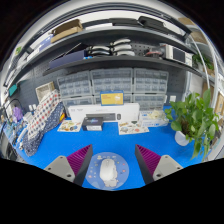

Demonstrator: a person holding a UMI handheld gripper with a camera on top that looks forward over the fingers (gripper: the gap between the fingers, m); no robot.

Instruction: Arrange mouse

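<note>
Your gripper is spread wide, its two fingers standing well apart with the magenta pads facing inward, and neither pad presses on anything. The mouse, a pale white-grey one, lies between your fingers, roughly midway, with a clear gap at either side; it rests on its own support, a round light-blue mouse pad that sits on the blue table. So you have hold of nothing: the mouse simply stands between the open fingers, low and close to the gripper body. Beyond your fingertips the blue surface runs on to a row of things at the far edge of the table: a white box-like device straight ahead, with a flat printed card to the left of it and another printed card to the right. Further right of your right finger, a green potted plant stands in a white pot. Off to the left of your left finger, a patterned cloth hangs over what looks like a chair. Behind the table, straight ahead and higher up, you face grey drawer cabinets with a yellow label, and shelves above them carrying boxes whose details you cannot make out.
</note>
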